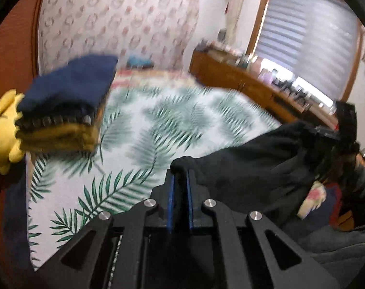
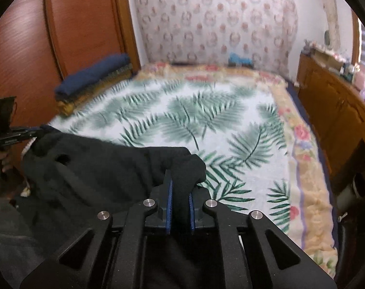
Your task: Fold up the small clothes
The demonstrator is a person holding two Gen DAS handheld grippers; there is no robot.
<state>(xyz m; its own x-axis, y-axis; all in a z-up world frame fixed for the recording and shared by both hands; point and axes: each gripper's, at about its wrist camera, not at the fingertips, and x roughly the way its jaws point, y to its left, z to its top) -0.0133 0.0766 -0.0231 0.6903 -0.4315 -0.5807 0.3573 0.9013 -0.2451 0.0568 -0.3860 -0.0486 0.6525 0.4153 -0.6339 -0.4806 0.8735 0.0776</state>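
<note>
In the left wrist view, low in the middle of the frame, the left gripper (image 1: 180, 177) has its blue pads pressed together on one corner of the black garment (image 1: 254, 166). In the right wrist view, also low in the middle, the right gripper (image 2: 180, 180) pinches another corner of the same black garment (image 2: 98, 168). The cloth hangs stretched between the two, so its long line runs from one gripper across to the other, and both hold it equally close. It looks lifted above the leaf-print blanket (image 2: 206, 110), though the blur makes it hard to be sure. The next move is likely to spread it flat on that blanket, which lies wide and bare in the middle of the frame. Farther off, at the upper left, a stack of folded clothes (image 2: 93, 79) sits by the wooden headboard (image 2: 69, 24). The blanket's flowered edge runs down the right side, near a wooden cabinet (image 2: 332, 106).
</note>
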